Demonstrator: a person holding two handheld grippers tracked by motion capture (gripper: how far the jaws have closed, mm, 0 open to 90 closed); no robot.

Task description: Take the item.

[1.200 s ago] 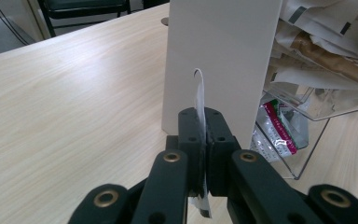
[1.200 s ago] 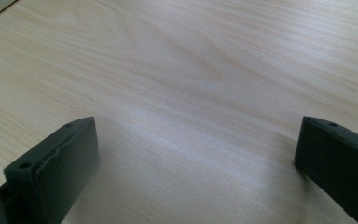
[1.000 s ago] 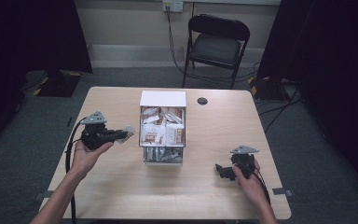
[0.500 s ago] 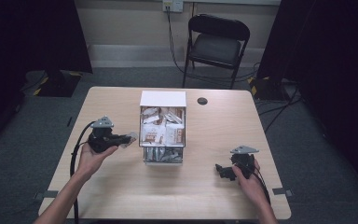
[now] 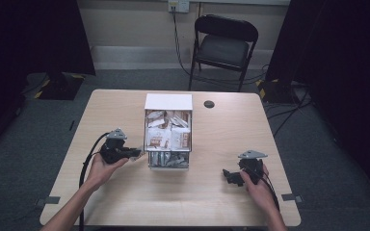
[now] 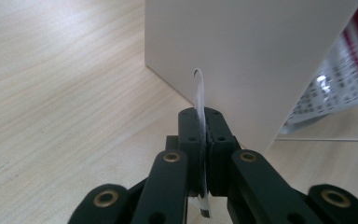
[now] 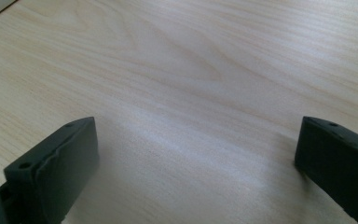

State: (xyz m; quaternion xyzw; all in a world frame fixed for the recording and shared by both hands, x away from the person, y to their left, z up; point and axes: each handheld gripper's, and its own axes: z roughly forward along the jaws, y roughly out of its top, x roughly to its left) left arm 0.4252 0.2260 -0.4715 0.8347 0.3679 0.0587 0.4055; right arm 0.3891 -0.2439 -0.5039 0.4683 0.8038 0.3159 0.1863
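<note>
Packet (image 6: 199, 100), thin, white and flat, is pinched edge-on between the closed jaws of the left gripper (image 6: 204, 122), its curled top edge sticking up past the jaw tips in the left gripper view. Seen from the high view, that left gripper (image 5: 134, 153) is held in the person's left hand (image 5: 99, 168) low over the near left part of the pale wooden counter (image 5: 125, 202), with its jaws pointing toward the white box (image 5: 168, 102) and ending just beside the box's left wall. A black cable loops from the gripper back along the forearm. On the near right of the counter, the right gripper (image 5: 227, 175) rests in the person's right hand (image 5: 259, 188), well apart from the box; in the right gripper view its jaws stand wide with bare counter wood (image 7: 186, 84) between them and nothing held. Farther in, at the middle of the counter, the open-topped box is crowded with small brown and white sachets (image 5: 166, 137), with silvery ones at its near end. Beyond the box a small dark round disc (image 5: 209, 104) lies on the counter. Past the far edge, a black folding chair (image 5: 224, 45) stands on grey carpet against the wall.
</note>
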